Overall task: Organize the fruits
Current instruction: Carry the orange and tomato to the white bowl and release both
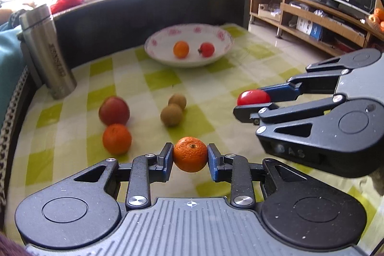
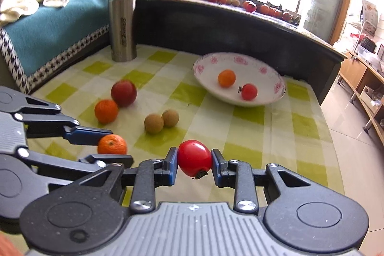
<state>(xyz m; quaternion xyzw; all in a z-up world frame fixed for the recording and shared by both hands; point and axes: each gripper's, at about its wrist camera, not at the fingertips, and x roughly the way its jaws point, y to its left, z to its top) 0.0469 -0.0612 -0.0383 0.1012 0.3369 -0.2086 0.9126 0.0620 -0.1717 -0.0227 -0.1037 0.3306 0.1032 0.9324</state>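
My left gripper (image 1: 190, 158) is shut on a small orange (image 1: 190, 154), held above the checked cloth. The right gripper (image 2: 195, 160) is shut on a red tomato (image 2: 195, 158); it also shows at the right of the left wrist view, right gripper (image 1: 254, 103). A white bowl with pink flowers (image 1: 223, 37) stands at the far side and holds one orange (image 1: 181, 49) and one tomato (image 1: 207, 49). On the cloth lie a red apple (image 1: 114, 110), another orange (image 1: 117, 139) and two brown kiwis (image 1: 171, 115).
A steel flask (image 1: 46, 49) stands at the back left of the table. A dark raised ledge (image 1: 144, 11) behind the bowl carries more tomatoes and a red bag. A sofa with a teal blanket (image 2: 55, 23) lies to the left; a floor and wooden shelves (image 1: 312, 23) to the right.
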